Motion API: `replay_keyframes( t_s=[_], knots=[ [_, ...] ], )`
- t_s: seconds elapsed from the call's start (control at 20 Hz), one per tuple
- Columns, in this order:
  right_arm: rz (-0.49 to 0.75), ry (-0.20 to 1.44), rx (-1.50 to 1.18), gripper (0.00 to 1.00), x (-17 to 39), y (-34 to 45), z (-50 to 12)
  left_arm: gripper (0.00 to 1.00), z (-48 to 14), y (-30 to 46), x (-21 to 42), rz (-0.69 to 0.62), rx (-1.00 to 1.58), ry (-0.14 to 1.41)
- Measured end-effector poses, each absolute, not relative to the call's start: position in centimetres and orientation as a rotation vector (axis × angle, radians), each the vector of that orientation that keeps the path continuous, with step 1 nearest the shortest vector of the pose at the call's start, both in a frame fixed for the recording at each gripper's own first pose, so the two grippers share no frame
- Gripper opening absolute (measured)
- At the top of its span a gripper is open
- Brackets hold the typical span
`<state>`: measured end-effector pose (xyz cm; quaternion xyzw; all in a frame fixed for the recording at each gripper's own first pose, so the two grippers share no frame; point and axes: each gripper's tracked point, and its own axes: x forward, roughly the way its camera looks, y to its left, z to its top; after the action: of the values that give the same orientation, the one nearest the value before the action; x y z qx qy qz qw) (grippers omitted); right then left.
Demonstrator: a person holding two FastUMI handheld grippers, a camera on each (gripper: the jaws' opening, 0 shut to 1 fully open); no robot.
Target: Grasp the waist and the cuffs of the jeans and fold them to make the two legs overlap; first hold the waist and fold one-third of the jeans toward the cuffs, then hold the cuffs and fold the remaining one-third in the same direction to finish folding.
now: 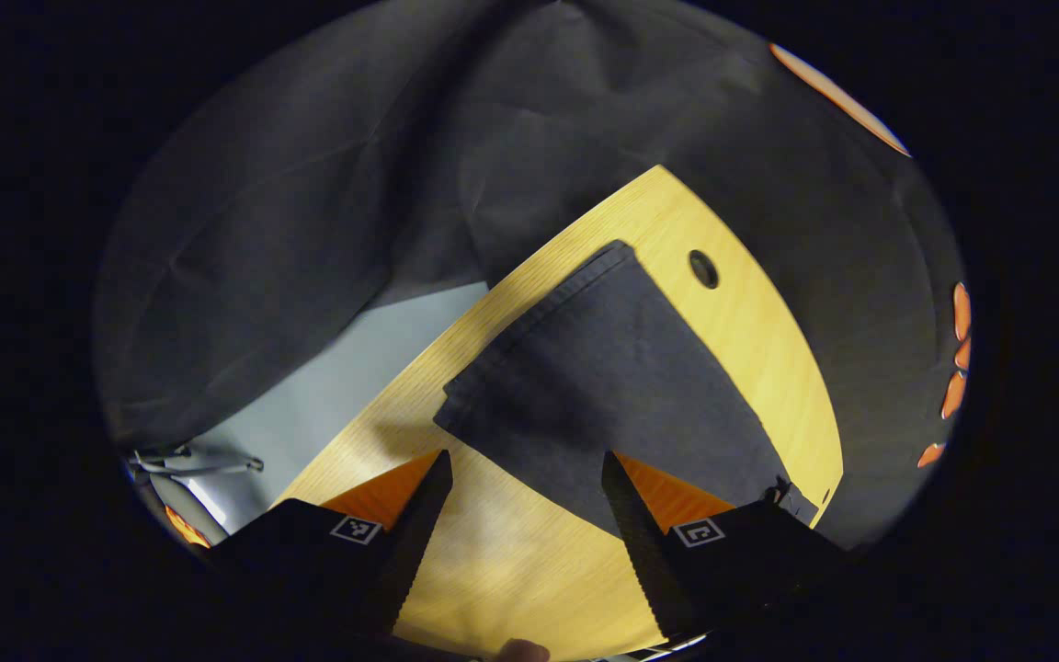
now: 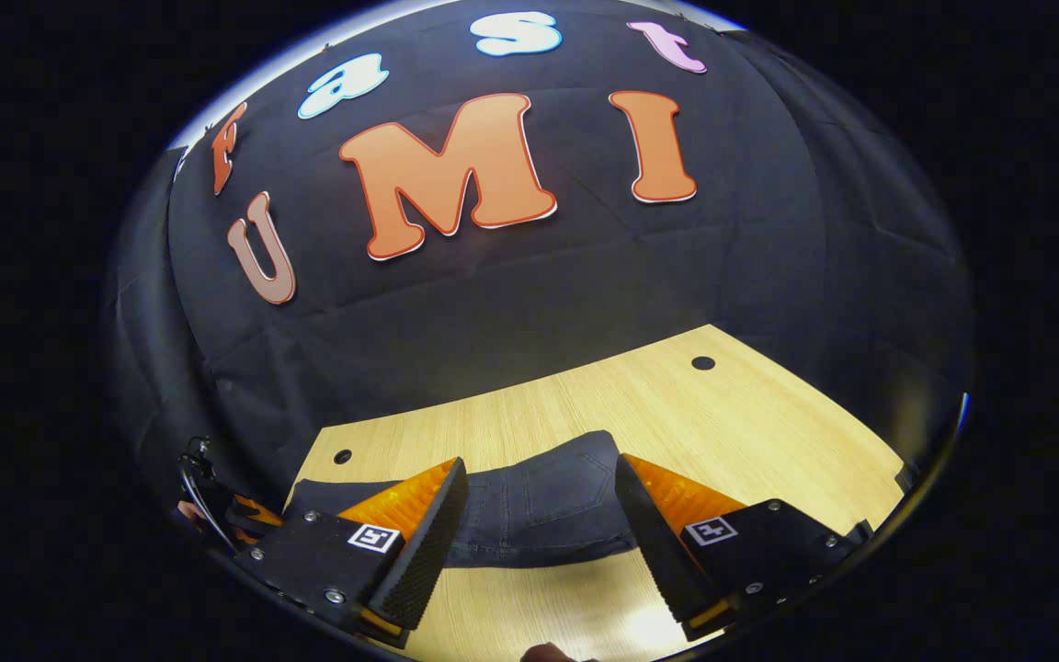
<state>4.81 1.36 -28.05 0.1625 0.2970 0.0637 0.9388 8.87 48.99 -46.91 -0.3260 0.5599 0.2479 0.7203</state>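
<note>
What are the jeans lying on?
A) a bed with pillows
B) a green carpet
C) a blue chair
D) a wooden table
D: in the left gripper view the dark jeans lie flat on the light wooden table, and both grippers are open, apart from the cloth.

I am working in a recording booth: black cloth walls (image 2: pixel 529 294) drape closely around a pale wooden desk (image 2: pixel 677 405) with round cable holes (image 2: pixel 702 362), and grey floor (image 1: pixel 336 386) shows below.
</note>
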Motion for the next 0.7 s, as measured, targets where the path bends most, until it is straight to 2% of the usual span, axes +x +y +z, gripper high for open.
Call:
replay_keyframes(
  t_s=[0.45,0.65,0.7],
  knots=[
    [0.075,0.561,0.315,0.97,3.3,-1.7,-25.7,0.98,-49.2,50.4,9.6,0.788,-0.704,1.368],
    [0.101,0.560,0.313,0.97,3.6,-0.7,-25.4,0.98,-49.6,50.4,10.6,0.788,-0.603,1.328],
    [0.110,0.568,0.311,0.97,3.7,-0.4,-25.5,0.92,-49.6,50.4,11.2,0.756,-0.554,1.293]
  ],
)
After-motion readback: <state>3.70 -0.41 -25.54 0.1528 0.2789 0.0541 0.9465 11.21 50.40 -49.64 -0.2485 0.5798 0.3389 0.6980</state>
